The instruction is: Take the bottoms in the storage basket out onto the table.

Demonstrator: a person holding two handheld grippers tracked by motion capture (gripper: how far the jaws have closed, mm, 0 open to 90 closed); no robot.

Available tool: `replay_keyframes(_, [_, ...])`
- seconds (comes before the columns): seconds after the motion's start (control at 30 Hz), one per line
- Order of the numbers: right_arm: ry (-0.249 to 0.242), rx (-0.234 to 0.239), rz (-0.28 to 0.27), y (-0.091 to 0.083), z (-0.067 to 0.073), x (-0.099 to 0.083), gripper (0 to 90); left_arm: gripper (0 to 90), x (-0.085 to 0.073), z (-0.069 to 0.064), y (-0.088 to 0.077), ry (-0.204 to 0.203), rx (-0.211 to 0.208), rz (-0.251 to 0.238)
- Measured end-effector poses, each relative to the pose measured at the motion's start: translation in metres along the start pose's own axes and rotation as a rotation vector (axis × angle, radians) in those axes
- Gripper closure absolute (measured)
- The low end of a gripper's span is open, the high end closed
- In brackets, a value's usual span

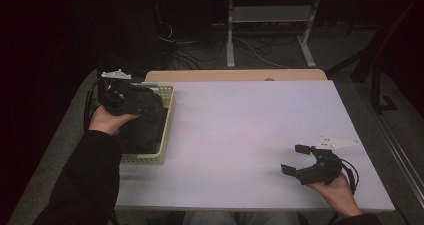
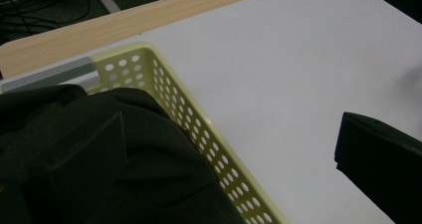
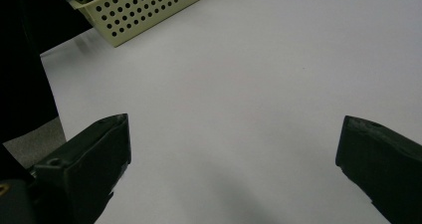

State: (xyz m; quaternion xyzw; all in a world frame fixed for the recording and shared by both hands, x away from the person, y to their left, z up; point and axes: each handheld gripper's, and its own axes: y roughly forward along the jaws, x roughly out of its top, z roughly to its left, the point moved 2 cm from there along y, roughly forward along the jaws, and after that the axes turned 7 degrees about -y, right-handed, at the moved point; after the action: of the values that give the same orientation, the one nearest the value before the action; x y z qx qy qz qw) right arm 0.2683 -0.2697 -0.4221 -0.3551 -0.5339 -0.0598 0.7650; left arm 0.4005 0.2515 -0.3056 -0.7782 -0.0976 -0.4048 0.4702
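White laminate tabletop point(image 1: 240, 135) lies bare between the two hands. Pale yellow perforated plastic basket point(image 1: 166, 116) at its left edge holds a dark folded cloth point(image 1: 142, 127). Left gripper point(image 1: 125, 99) hovers over that cloth, jaws spread, one beside the basket wall; closing on a thick fold should grip best. Right gripper point(image 1: 296, 158) rests well apart, jaws wide, nothing between.
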Motion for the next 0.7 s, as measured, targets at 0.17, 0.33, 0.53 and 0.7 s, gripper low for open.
replay_keyframes(0.17, [0.000, 0.001, -0.001, 0.000, 0.000, 0.000, 0.5, 0.0, 0.001, 0.006, 0.002, -0.018, 0.017, 0.005])
replay_keyframes(0.33, [0.000, 0.000, 0.000, 0.000, 0.000, 0.000, 0.5, 0.0, 0.000, 0.014, 0.005, -0.037, 0.049, 0.008])
replay_keyframes(0.53, [-0.001, 0.001, 0.003, 0.000, 0.000, 0.000, 0.5, 0.0, 0.000, 0.021, 0.010, -0.058, 0.076, 0.009])
replay_keyframes(0.7, [-0.001, 0.002, 0.003, 0.000, -0.001, 0.000, 0.5, 0.0, -0.001, 0.025, 0.014, -0.062, 0.087, 0.023])
